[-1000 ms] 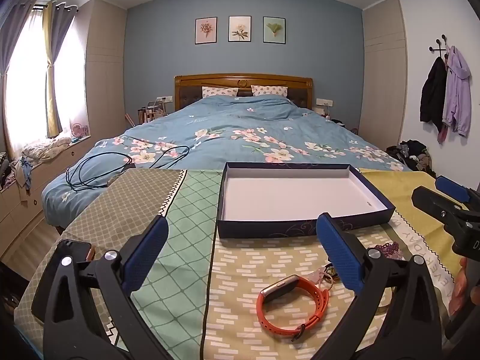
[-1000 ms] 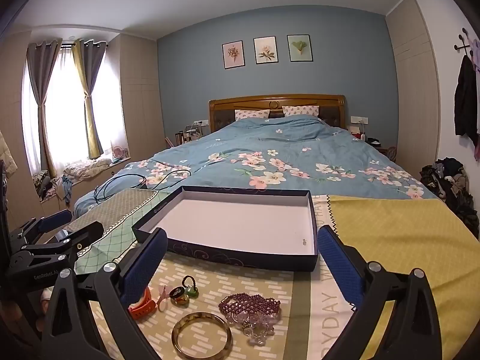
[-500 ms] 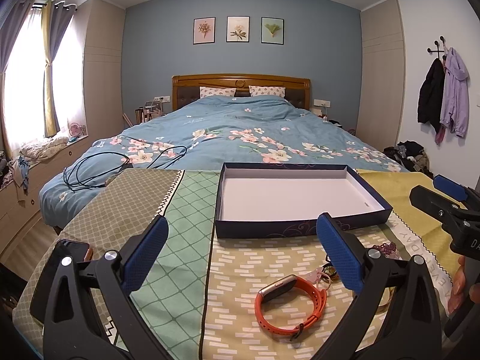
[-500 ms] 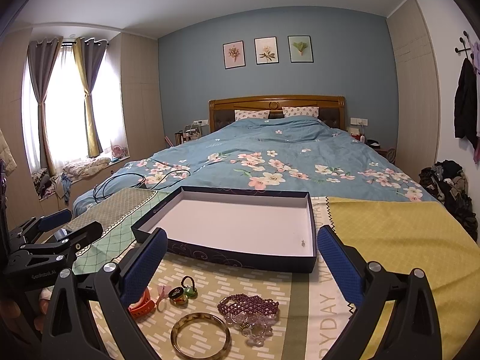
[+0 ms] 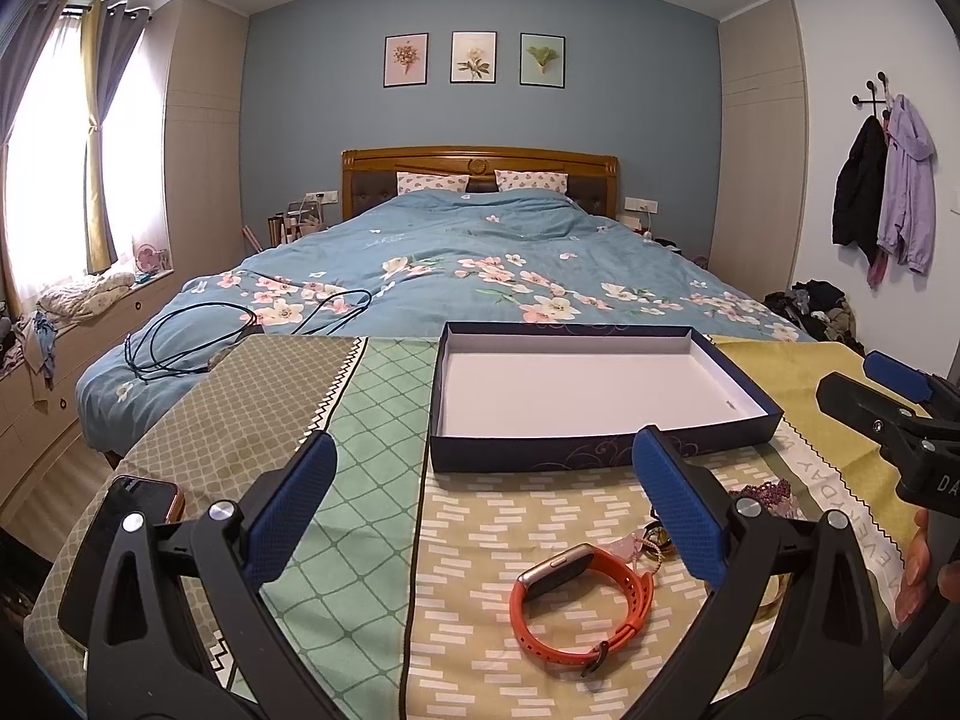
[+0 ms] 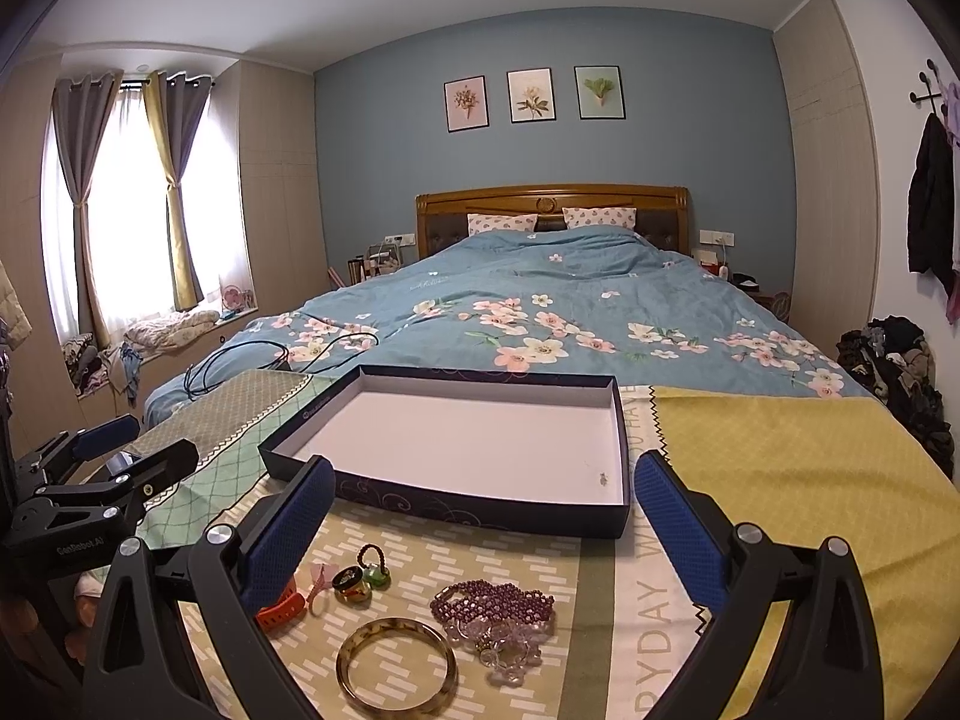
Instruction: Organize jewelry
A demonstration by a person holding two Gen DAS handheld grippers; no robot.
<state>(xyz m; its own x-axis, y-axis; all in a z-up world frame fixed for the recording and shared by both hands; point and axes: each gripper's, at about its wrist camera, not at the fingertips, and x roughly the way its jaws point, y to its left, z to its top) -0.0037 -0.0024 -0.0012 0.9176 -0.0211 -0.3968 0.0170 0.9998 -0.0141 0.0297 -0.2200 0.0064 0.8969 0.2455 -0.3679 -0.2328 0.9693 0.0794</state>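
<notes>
A dark blue open box (image 5: 600, 387) with a white inside lies empty on the patterned cloth; it also shows in the right wrist view (image 6: 474, 444). An orange watch band (image 5: 579, 603) lies in front of my open left gripper (image 5: 486, 504). Before my open right gripper (image 6: 483, 516) lie a tortoiseshell bangle (image 6: 396, 663), a purple bead bracelet (image 6: 492, 600), clear beads (image 6: 507, 645) and small rings (image 6: 360, 579). Both grippers are empty and hover above the cloth.
A phone (image 5: 117, 540) lies at the cloth's left edge. Black cables (image 5: 198, 330) lie on the blue floral bed (image 5: 480, 276) behind the box. The right gripper shows at the right of the left wrist view (image 5: 900, 420). Clothes are piled on the floor at right (image 6: 900, 360).
Both views have shifted slightly; the grippers drifted a little while staying open. Nothing on the cloth has moved.
</notes>
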